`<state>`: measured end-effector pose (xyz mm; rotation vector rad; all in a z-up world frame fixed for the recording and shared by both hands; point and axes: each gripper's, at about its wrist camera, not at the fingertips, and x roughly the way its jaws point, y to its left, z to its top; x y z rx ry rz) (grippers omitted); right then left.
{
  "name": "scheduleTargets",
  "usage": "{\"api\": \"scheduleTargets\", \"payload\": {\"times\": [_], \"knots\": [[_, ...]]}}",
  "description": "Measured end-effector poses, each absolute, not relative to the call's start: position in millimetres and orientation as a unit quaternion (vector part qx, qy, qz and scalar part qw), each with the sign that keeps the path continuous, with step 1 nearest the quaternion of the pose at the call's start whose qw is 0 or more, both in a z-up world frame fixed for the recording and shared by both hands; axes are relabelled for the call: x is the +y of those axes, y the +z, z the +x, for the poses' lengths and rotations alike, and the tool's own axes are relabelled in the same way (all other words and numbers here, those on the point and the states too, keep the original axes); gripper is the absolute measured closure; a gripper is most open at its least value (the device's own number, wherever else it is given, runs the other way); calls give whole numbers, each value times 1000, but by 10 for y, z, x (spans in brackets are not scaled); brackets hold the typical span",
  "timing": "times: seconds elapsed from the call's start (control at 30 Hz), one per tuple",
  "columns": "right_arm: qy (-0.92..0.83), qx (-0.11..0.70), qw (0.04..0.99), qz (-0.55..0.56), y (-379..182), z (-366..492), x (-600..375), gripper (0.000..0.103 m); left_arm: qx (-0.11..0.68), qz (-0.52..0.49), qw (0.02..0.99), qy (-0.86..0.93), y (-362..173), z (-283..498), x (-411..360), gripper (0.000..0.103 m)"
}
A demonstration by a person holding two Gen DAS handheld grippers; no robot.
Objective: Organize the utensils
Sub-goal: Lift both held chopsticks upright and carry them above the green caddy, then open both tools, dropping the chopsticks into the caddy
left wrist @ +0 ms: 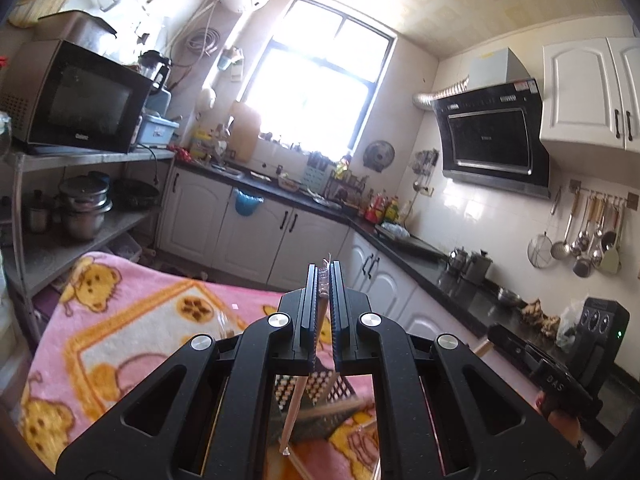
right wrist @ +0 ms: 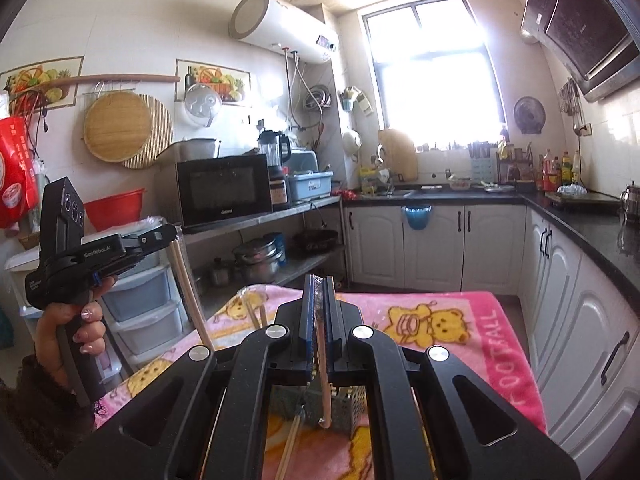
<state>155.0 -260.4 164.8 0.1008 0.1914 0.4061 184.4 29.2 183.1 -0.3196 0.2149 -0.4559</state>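
My left gripper (left wrist: 325, 270) is shut on wooden chopsticks (left wrist: 298, 400) in a clear wrapper; they hang down between the fingers. Below them a grey perforated utensil holder (left wrist: 340, 396) stands on the pink bear-print blanket (left wrist: 132, 320). My right gripper (right wrist: 318, 280) is likewise shut on wrapped chopsticks (right wrist: 324, 392) that dangle over the same holder (right wrist: 356, 404). In the right wrist view the left gripper (right wrist: 170, 232), held by a hand (right wrist: 72, 320), is raised at the left with its chopsticks (right wrist: 190, 292) hanging beneath. The right gripper (left wrist: 494, 330) shows at the right of the left wrist view.
More chopsticks (right wrist: 288, 452) lie on the blanket (right wrist: 460, 320) beside the holder, and another pair (right wrist: 256, 312) lies farther back. A shelf with a microwave (right wrist: 224, 192) and pots stands to the left. White cabinets under a black counter (right wrist: 580, 224) run along the back and right.
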Motion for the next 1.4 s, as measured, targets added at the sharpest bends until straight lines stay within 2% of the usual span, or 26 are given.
{"api": "scheduleTargets", "payload": {"times": [0.27, 0.53, 0.9, 1.4], "knots": [[190, 64, 979, 47, 1845, 1643, -2621, 99, 73, -177, 960, -204, 2039, 1985, 422, 100], [171, 44, 984, 31, 1947, 1819, -2606, 99, 62, -189, 963, -180, 2028, 2156, 441, 100], [173, 99, 979, 45, 1588, 2232, -2544, 99, 85, -185, 965, -168, 1669, 2361, 300, 100], [177, 141, 971, 72, 1260, 2361, -2515, 98, 115, -174, 963, -168, 1204, 2516, 94, 100]]}}
